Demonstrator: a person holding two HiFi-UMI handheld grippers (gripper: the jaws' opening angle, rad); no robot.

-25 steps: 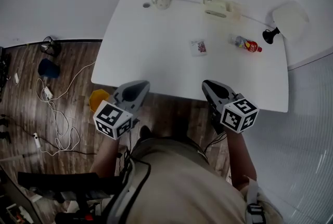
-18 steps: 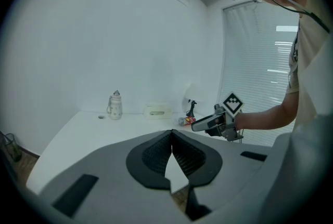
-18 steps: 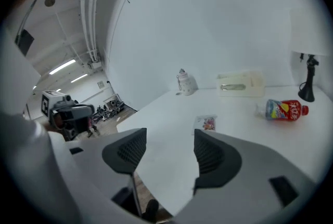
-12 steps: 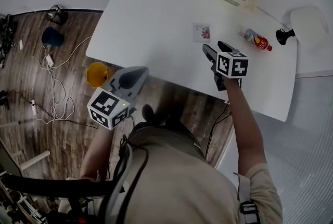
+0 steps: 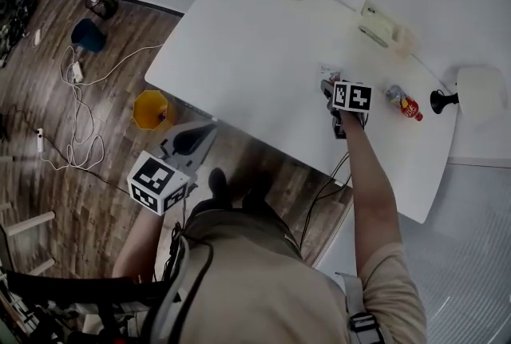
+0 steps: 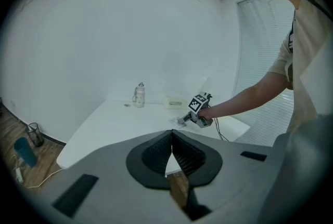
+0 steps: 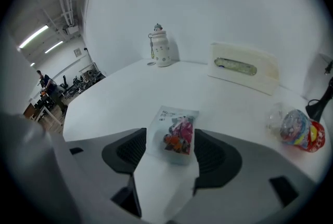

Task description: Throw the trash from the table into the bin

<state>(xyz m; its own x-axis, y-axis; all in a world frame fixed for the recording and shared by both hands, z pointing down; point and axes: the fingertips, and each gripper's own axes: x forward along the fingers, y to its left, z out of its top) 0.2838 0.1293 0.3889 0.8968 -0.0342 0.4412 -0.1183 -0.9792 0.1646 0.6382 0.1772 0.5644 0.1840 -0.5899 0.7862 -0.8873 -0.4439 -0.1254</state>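
Wooden floor with loose cables lies nearest, below the table's front edge; over it hangs the left gripper (image 5: 209,128), held back close to the person's body, its jaws pressed together with nothing between them, much as it was a second ago; just beyond it on the floor stands the yellow bin (image 5: 150,109), beside the table's near left corner. Next comes the white table (image 5: 239,55); here is the change: the right gripper (image 5: 327,87), which a second ago sat shut near the person's waist, has been carried out and down over the tabletop, and its jaws have just been opening, so that they now stand wide apart. Between them lies the snack packet (image 7: 176,134), flat on the table; the pads flank it on both sides but do not press on it, so it is not yet held. My reading is that the reach is done and the grasp is next; the packet is thin and lies flat, so the pads may slide over it. Further right lies a crushed bottle (image 7: 296,129) with a red label, likely the next piece of trash; farthest back stand a tissue box (image 7: 243,68) and a small flask (image 7: 158,47).
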